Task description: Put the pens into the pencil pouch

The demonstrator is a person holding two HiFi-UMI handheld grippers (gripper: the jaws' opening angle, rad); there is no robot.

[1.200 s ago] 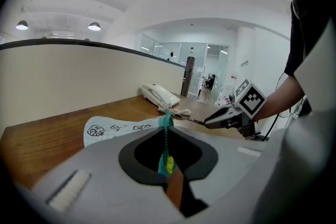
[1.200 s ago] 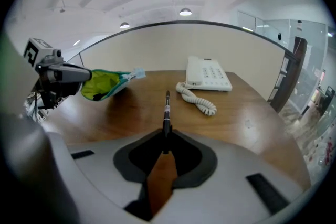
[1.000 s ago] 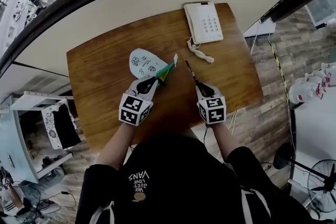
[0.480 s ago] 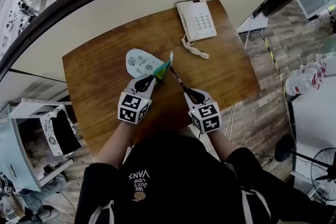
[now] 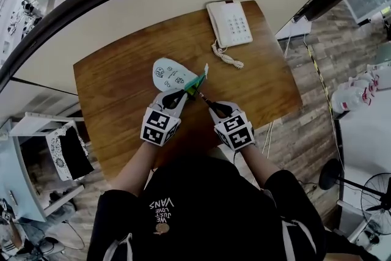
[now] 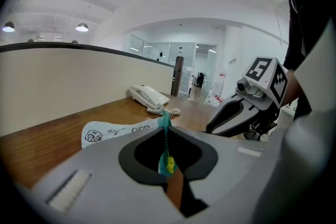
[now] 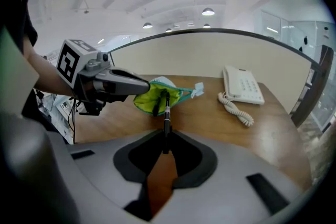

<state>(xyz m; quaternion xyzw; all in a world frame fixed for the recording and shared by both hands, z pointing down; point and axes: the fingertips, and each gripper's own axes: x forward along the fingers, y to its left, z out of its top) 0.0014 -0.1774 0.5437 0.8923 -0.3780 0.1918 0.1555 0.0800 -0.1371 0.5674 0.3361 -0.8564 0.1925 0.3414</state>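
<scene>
A white doodle-printed pencil pouch (image 5: 170,73) with a teal zipper and lime-green lining lies on the wooden table (image 5: 116,88). My left gripper (image 5: 181,95) is shut on the pouch's zipper edge (image 6: 166,131) and lifts the mouth open. In the right gripper view the green lining (image 7: 149,99) gapes toward me. My right gripper (image 5: 213,108) is shut on a black pen (image 7: 166,119), which points forward with its tip inside the pouch mouth. The same pen (image 5: 203,98) bridges the two grippers in the head view. A second dark pen seems to lie inside the pouch.
A white desk phone (image 5: 230,22) with a coiled cord (image 5: 226,58) sits at the table's far right. A cream partition wall (image 5: 153,3) curves behind the table. The person's dark shirt fills the bottom of the head view.
My right gripper has moved left toward the pouch with the pen, whose tip has gone from free air into the pouch mouth. The left gripper has kept its hold.
</scene>
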